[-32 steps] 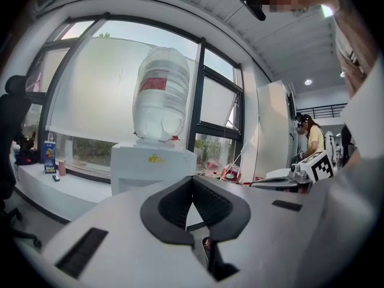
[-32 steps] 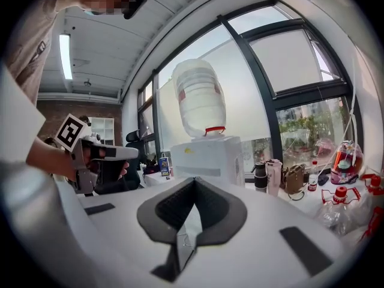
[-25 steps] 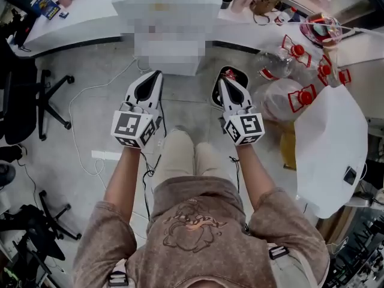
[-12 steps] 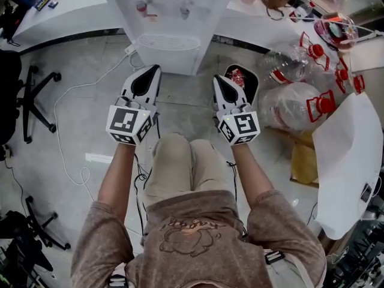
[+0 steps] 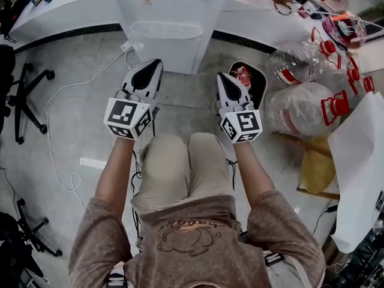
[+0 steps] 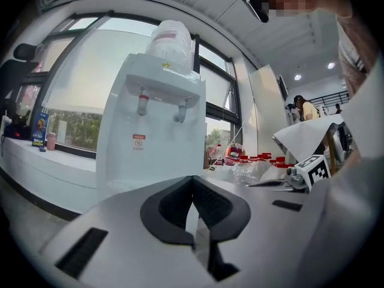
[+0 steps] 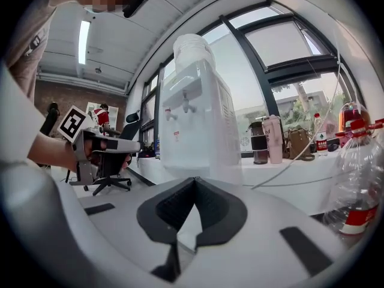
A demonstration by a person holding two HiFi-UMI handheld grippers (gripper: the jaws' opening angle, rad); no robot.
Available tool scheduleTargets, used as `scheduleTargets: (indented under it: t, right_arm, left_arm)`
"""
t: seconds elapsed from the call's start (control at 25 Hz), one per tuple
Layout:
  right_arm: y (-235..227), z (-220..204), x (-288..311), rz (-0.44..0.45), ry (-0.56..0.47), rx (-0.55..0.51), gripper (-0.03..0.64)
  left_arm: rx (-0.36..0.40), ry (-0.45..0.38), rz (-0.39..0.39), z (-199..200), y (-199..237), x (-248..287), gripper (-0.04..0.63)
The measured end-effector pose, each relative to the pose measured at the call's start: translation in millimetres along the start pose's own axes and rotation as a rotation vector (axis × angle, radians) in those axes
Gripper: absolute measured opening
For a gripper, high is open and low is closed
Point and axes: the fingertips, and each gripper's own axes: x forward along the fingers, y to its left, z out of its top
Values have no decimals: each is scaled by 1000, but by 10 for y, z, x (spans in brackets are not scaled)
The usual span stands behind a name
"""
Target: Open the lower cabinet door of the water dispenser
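Observation:
The white water dispenser (image 5: 168, 17) stands straight ahead against the counter, its taps and drip tray (image 5: 165, 29) in view and its lower front (image 5: 167, 56) seen steeply from above. My left gripper (image 5: 158, 62) and right gripper (image 5: 220, 75) point level at it side by side, a short way off, both shut and empty. In the left gripper view the dispenser (image 6: 153, 131) rises behind the closed left gripper (image 6: 192, 177). The right gripper view shows the dispenser (image 7: 198, 119) beyond the closed right gripper (image 7: 195, 179). In both gripper views the jaws hide the lower cabinet door.
A black bin (image 5: 252, 83) sits right of the dispenser. Bags of red-capped plastic bottles (image 5: 306, 107) and a large white sheet (image 5: 360, 161) crowd the right. A white cable (image 5: 66, 137) runs over the floor; office chairs (image 5: 30, 95) stand at the left. My knees (image 5: 180, 161) are below the grippers.
Both grippers have sunk together with the head view, staying side by side and shut. The dispenser's front now fills more of the view's top.

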Motion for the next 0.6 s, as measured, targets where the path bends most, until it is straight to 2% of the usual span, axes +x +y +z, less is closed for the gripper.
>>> scheduleTargets:
  t: [0.24,0.6]
  right_arm:
    - [-31,-186,9,10,-17,-21,6]
    - [-14,-201,19,18,-32,-15,0]
  left_arm:
    - [11,-17,2,-155,-75,29,12]
    - [11,-19,-17,-188,-228,26,12]
